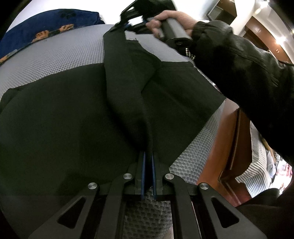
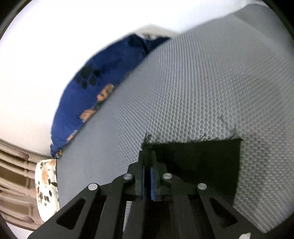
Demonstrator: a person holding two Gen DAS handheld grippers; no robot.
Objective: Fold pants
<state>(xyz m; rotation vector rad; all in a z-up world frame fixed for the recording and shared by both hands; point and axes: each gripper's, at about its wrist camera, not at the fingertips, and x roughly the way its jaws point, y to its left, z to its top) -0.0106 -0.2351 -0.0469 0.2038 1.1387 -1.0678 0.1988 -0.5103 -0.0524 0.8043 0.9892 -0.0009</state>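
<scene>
A grey honeycomb-textured bed cover (image 1: 60,55) spreads ahead of both grippers, and beyond it, to the far left, lies a blue cushion (image 2: 102,80) printed with paw marks. The black pants (image 1: 73,117) lie spread over the cover directly ahead of the left gripper (image 1: 148,156), filling most of its view, with one leg lifted into a long raised ridge that runs from this gripper away toward the right gripper (image 1: 128,13). The left gripper is clenched on the near end of that ridge, the cloth pinched between its blue pads. Ahead and to the right, a hand (image 1: 170,22) in a black sleeve holds the right gripper's handle. In the right wrist view, the right gripper (image 2: 148,156) is clamped on the frayed hem (image 2: 193,143) of the pants leg, which spreads just right of its fingertips over the grey cover.
</scene>
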